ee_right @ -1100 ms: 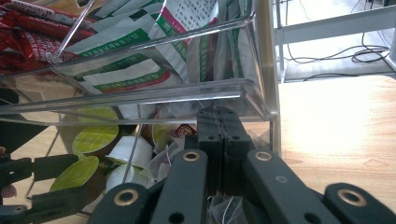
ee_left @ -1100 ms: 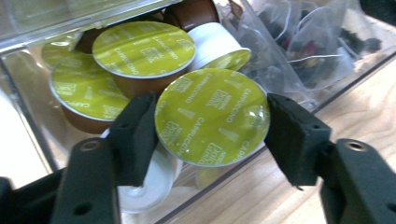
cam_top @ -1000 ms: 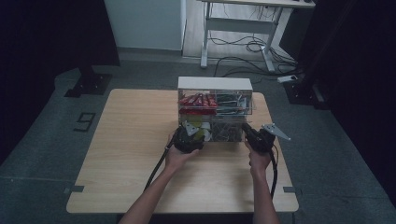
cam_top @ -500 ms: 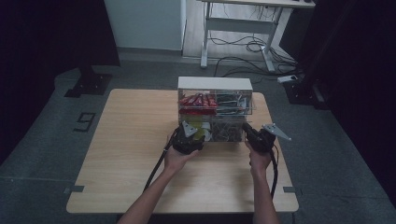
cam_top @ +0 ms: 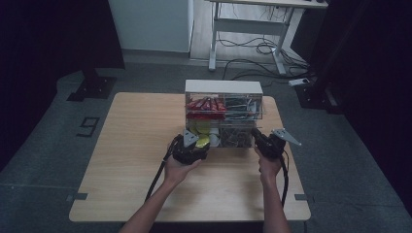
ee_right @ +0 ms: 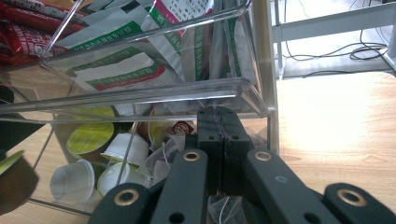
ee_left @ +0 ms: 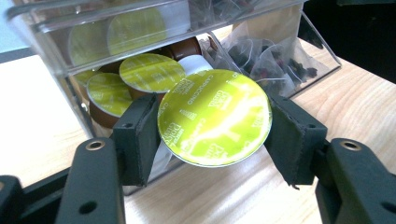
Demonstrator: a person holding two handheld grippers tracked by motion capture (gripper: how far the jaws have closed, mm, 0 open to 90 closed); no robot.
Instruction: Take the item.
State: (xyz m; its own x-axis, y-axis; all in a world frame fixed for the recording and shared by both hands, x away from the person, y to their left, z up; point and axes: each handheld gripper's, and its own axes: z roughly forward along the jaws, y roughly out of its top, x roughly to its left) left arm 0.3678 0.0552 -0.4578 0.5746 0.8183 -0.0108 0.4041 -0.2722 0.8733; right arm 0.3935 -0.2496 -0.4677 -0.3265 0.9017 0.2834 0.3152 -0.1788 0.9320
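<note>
Fingers [ee_left: 135, 135] of the left gripper [ee_left: 212, 135] press on opposite edges of a coffee capsule [ee_left: 214, 116], its lime-green foil lid facing the camera. The capsule sits just outside the open front of the lower left compartment of a clear plastic organizer [ee_left: 56, 28], with more green-lidded capsules [ee_left: 149, 72] piled inside behind it. In the high view the left gripper [cam_top: 194, 144] is at the organizer's [cam_top: 223, 87] front, the capsule [cam_top: 203, 141] a small green spot at its tip.

The right gripper's [ee_right: 218, 135] fingers [ee_right: 208, 140] are pressed flat together with nothing visible between them, their tips just under the clear ledge of the upper tray and in front of the lower right compartment, where tea bags [ee_right: 163, 158] lie. Sachets [ee_right: 126, 70] with green and red print fill the tray above. In the high view the right gripper [cam_top: 260, 138] is at the organizer's right front corner.

The organizer stands near the far edge of a pale wooden bench [cam_top: 126, 160].

To do this step well, the grip likely needs to stay on the rim, light enough not to crush the foil, and draw the capsule straight out, clear of the compartment's lip. The right gripper could steady the organizer so it does not slide.

Compared with the high view one second ago, both grippers and the organizer sit in almost the same places; any shift is too small to tell.
</note>
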